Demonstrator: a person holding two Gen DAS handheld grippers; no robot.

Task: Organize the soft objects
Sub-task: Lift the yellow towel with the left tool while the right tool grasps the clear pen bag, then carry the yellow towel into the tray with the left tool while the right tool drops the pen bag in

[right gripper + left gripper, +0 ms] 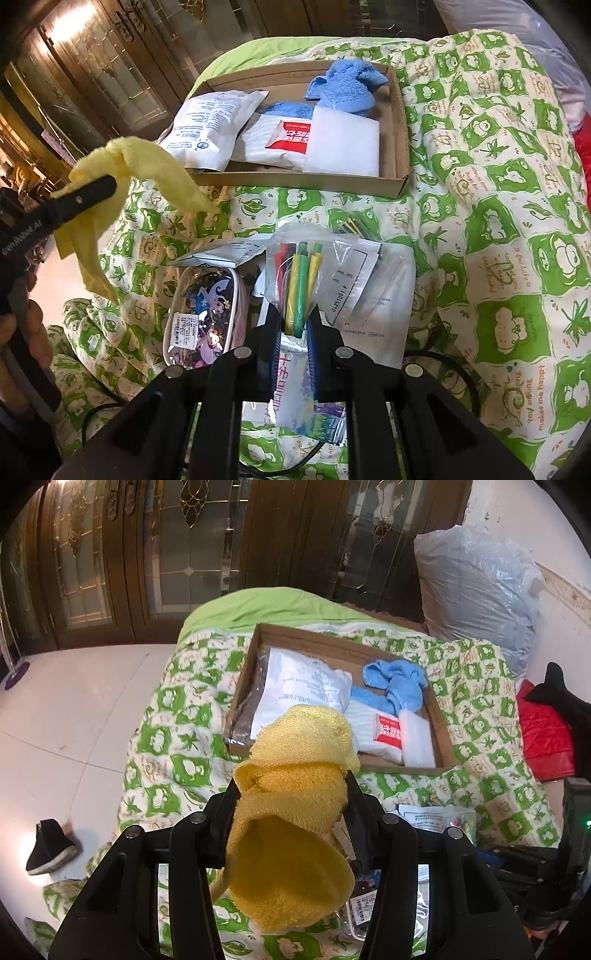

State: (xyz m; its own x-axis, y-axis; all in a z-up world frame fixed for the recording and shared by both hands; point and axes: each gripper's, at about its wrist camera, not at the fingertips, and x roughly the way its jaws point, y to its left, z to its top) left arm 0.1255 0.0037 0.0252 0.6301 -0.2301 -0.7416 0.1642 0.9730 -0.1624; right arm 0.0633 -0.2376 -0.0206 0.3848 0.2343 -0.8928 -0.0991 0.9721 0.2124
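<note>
Item 1: yellow terry cloth [291, 805], clamped mid-fold in left gripper [291, 786], hanging above the quilt [166, 746] short of the cardboard tray [441, 734]. Likely light, limp, non-slip; a bunched-centre hold suits it. Right gripper [294, 325]: fingers closed together on a clear bag of coloured tubes [301, 284].

Towel [295, 775]: plain yellow terry
Quilt [498, 184]: green and cream checks, frog and leaf motifs
Box [400, 122]: brown cardboard
Towel in box [343, 86]: light blue
Packet [291, 138]: white with red label
Shoe [50, 847]: black, pale sole
Grippers [293, 332]: black
</note>
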